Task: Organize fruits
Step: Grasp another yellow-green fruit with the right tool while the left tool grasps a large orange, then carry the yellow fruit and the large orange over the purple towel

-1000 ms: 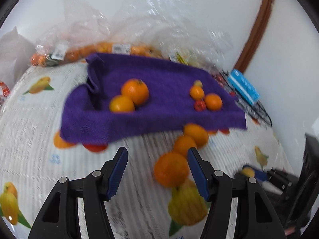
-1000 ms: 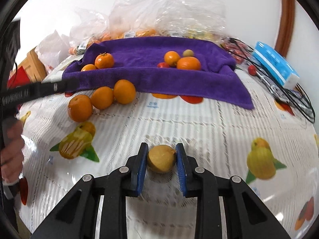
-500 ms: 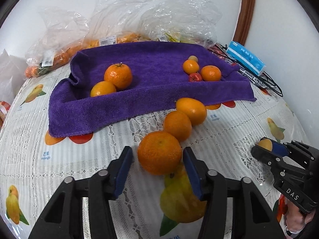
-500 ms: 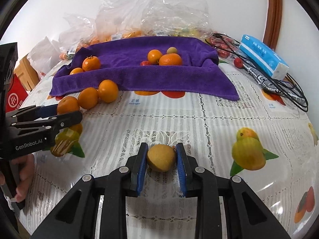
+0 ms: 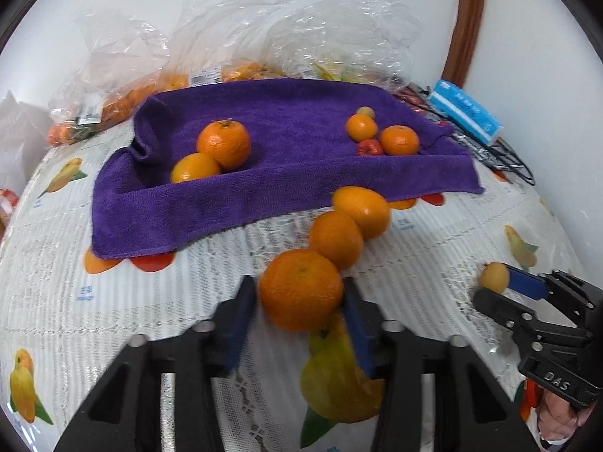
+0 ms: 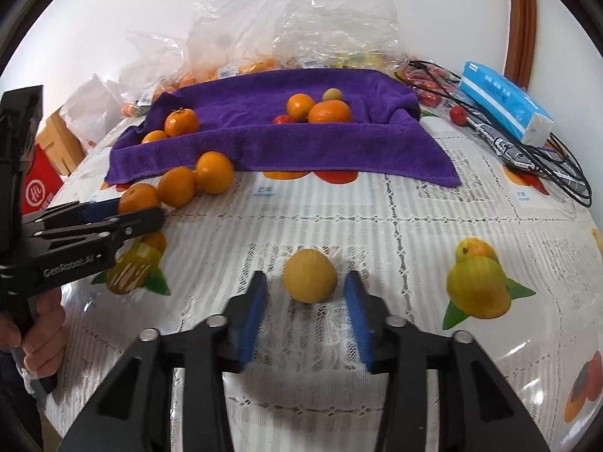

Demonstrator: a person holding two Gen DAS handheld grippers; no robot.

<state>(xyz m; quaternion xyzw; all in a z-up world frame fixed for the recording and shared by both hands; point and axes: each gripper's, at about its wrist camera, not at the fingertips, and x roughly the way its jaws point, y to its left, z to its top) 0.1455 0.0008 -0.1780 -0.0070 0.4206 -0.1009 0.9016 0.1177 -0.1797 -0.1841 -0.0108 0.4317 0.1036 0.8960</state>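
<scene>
While two oranges (image 5: 348, 226) crowd the purple towel (image 5: 286, 173), the left gripper's (image 5: 299, 299) fingers have just closed onto the nearest orange (image 5: 300, 289); the right gripper's (image 6: 306, 293) fingers have just parted, clear of the yellow fruit (image 6: 309, 275).

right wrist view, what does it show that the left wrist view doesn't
Only the right wrist view shows the red box at the table's left edge, the hand gripping the left gripper's handle, and clear gaps on both sides of the yellow fruit.

Only the left wrist view shows the left gripper pressed on both sides of the nearest orange, its jaws having just been closing.

Both show the purple towel with fruit on it, the plastic bags behind, the blue tissue pack, and the right gripper, whose jaws have just been opening.
</scene>
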